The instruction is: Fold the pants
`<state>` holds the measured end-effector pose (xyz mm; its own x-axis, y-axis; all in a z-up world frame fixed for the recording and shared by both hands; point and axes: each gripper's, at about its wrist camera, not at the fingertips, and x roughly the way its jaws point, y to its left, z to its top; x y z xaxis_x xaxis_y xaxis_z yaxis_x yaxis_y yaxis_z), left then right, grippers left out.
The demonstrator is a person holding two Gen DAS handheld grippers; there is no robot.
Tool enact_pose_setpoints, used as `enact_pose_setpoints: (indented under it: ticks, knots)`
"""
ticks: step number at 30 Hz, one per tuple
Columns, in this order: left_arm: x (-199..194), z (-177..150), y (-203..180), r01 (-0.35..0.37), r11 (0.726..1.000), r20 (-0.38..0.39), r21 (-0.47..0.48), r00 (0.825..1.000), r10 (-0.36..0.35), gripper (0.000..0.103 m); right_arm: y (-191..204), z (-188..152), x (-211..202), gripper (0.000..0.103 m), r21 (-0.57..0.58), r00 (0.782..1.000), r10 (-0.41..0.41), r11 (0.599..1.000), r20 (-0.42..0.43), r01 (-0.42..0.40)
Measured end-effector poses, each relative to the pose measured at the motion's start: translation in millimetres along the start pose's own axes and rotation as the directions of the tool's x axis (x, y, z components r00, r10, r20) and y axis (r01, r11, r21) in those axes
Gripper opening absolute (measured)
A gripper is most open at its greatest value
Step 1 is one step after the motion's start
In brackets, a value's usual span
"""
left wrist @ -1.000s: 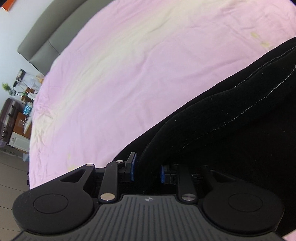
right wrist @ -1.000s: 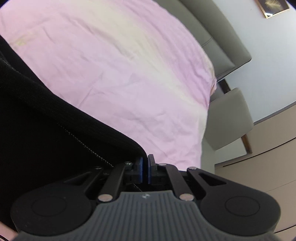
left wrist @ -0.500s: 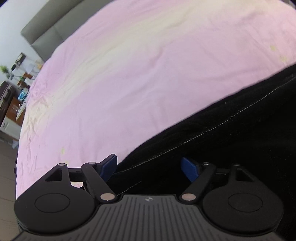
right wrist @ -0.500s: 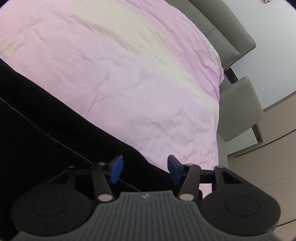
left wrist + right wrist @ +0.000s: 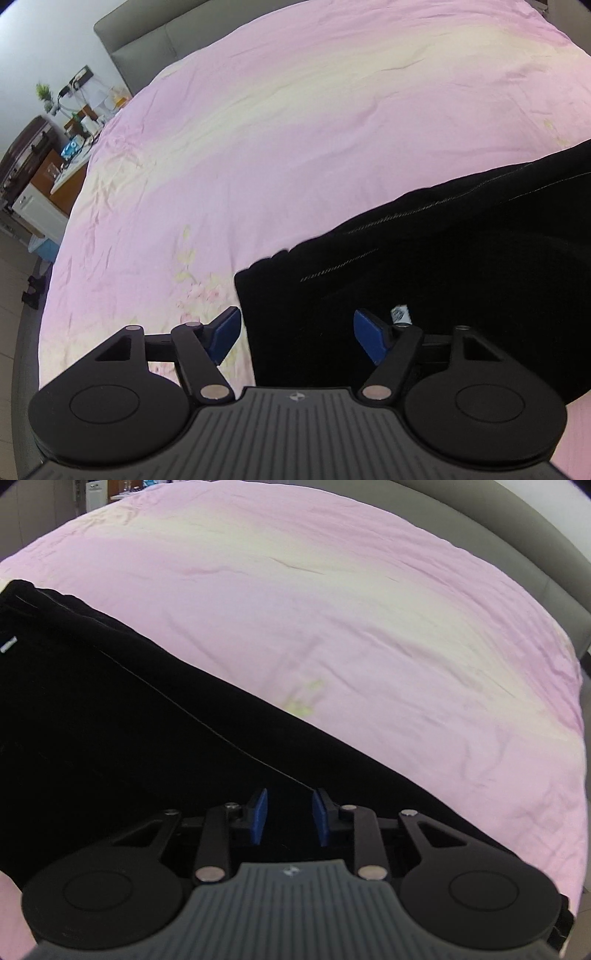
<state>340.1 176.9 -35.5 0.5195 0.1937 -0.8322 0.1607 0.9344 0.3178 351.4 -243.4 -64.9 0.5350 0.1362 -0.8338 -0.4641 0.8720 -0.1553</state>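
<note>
Black pants (image 5: 443, 280) lie flat on the pink bedspread (image 5: 295, 129), a squared corner at the near left and a small white label (image 5: 400, 314) by my right pad. My left gripper (image 5: 297, 336) hovers over that corner. Its blue pads stand wide apart and are closing, with cloth below them but not pressed. In the right wrist view the pants (image 5: 110, 720) run diagonally from the upper left, with a thin seam line. My right gripper (image 5: 290, 816) hangs over their near edge. Its jaws are narrowing, a small gap remains, and no cloth is visibly pinched.
A grey padded headboard (image 5: 147, 48) stands at the far end of the bed. A cluttered bedside cabinet (image 5: 70, 147) and a dark suitcase (image 5: 22, 151) are off the bed's left side. The grey bed frame (image 5: 535, 554) curves round the right side.
Both grippers let go of the pants, which now lie flat. The left opened wide and drew back to the corner. The right opened, swung along the leg, then narrowed again.
</note>
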Motion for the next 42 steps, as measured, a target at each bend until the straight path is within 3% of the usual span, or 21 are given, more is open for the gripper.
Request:
enact_pose_setpoints:
  ticks: [4, 11, 14, 19, 24, 25, 27, 28, 37, 42]
  knots:
    - [6.4, -15.4, 15.2, 0.023, 0.998, 0.026, -0.056, 0.999, -0.022, 0.063, 45.4, 27.2, 23.0, 0.016, -0.022, 0.998, 0.058, 0.998, 0.013, -0.058]
    - [37.8, -3.9, 30.2, 0.097, 0.984, 0.132, -0.151, 0.988, -0.077, 0.041, 81.4, 67.9, 75.3, 0.012, -0.02, 1.0, 0.011, 1.0, -0.022, -0.011]
    - [58.0, 6.7, 30.9, 0.126, 0.978, 0.125, -0.163, 0.987, -0.106, 0.033, 83.8, 77.2, 90.8, 0.012, -0.018, 0.999, -0.024, 1.0, -0.029, 0.024]
    - [86.1, 19.4, 28.1, 0.11, 0.982, 0.081, -0.153, 0.992, -0.099, 0.033, 83.6, 86.6, 110.6, 0.012, -0.004, 0.997, -0.045, 0.999, -0.058, 0.044]
    - [66.7, 16.7, 36.9, 0.109, 0.975, 0.098, -0.194, 0.991, -0.091, 0.044, 84.8, 89.9, 99.2, 0.012, 0.014, 0.996, -0.062, 0.998, -0.061, 0.063]
    - [55.3, 13.4, 38.8, 0.108, 0.976, 0.114, -0.189, 0.99, -0.087, 0.047, 85.2, 87.8, 92.4, 0.015, 0.007, 0.997, -0.064, 0.998, -0.053, 0.065]
    - [32.4, 3.1, 44.0, 0.117, 0.976, 0.134, -0.185, 0.987, -0.093, 0.066, 88.8, 85.3, 76.4, 0.032, 0.008, 0.998, -0.063, 0.998, -0.029, 0.063]
    - [19.9, -2.9, 47.4, 0.126, 0.974, 0.14, -0.187, 0.985, -0.101, 0.068, 91.8, 76.6, 63.0, 0.038, 0.017, 0.999, -0.052, 0.998, -0.009, 0.052]
    - [-52.2, -74.7, 46.8, 0.145, 0.962, 0.073, -0.231, 0.989, -0.131, 0.071, 116.0, -5.8, -33.6, 0.038, 0.168, 0.996, 0.044, 0.984, 0.074, -0.056]
    - [-57.5, -111.1, 34.3, 0.223, 0.911, 0.072, -0.346, 0.975, -0.211, 0.072, 143.0, -65.3, -69.2, 0.038, 0.275, 0.986, 0.101, 0.952, 0.13, -0.133]
